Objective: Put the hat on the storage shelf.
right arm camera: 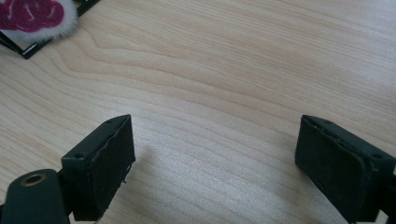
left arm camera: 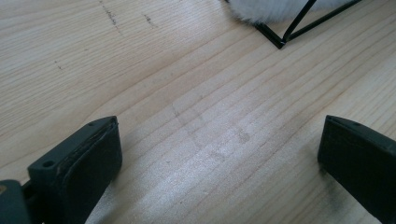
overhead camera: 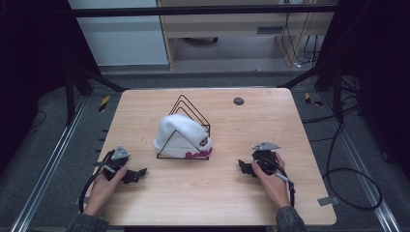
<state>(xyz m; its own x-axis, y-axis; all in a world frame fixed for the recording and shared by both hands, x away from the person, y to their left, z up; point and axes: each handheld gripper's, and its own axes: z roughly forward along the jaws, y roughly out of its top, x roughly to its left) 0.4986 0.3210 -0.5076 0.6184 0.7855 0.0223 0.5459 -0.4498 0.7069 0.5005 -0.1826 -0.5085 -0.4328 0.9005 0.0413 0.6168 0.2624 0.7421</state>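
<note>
pale wood worktop (overhead camera: 217, 193) is being shared by a white knit hat (overhead camera: 181, 135), draped over a black wire rack (overhead camera: 193, 108) mid-table. left tongs (overhead camera: 137, 175) and right tongs (overhead camera: 243, 167) are being held wide open, empty, well apart from it. soft, light; probably best pinched at the cuff.

A white knit hat (overhead camera: 181, 135) with dark red lettering on its cuff sits near the middle of the desk (overhead camera: 217, 193), draped over a black wire rack (overhead camera: 191, 108) of triangular frames — the rack's peaks rise behind the hat toward the far edge. A small dark round disc (overhead camera: 238, 101) lies near the far edge, right of centre. A grey tape strip (overhead camera: 328, 200) hangs at the right edge near the front corner — cables (overhead camera: 353, 188) loop on the floor beyond it.
</note>
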